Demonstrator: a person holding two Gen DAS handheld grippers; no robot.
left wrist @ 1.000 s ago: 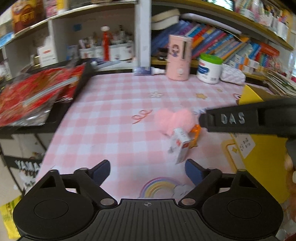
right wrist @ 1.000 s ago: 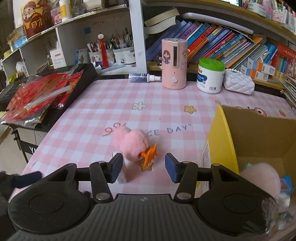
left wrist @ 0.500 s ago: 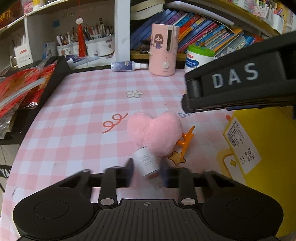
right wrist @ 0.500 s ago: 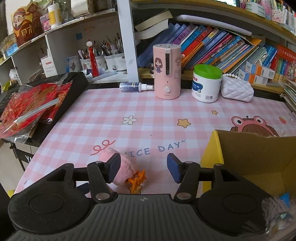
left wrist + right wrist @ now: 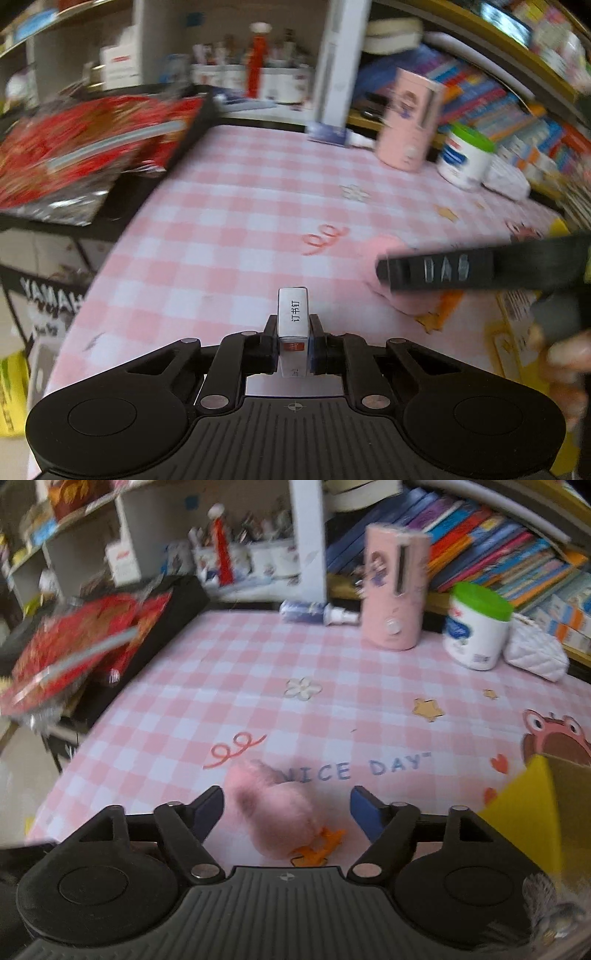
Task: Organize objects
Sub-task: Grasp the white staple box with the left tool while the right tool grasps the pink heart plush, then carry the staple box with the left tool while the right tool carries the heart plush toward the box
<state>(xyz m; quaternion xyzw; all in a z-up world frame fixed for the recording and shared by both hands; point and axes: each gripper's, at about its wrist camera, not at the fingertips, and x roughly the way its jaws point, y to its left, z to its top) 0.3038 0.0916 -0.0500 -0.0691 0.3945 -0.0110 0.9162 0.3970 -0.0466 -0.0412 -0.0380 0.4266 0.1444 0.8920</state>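
My left gripper is shut on a small white staple box and holds it above the pink checked tablecloth. My right gripper is open, its jaws on either side of a pink plush heart with an orange star clip lying on the cloth. The plush heart also shows in the left wrist view, partly hidden behind the right gripper's black finger. A yellow cardboard box stands at the right.
A pink humidifier, a white jar with a green lid, a white quilted pouch and a spray bottle line the table's back edge. Red packets lie on a black tray at left. Bookshelves stand behind.
My left gripper closed on the staple box and lifted it away from the plush heart. My right gripper came down around the plush heart, still open.
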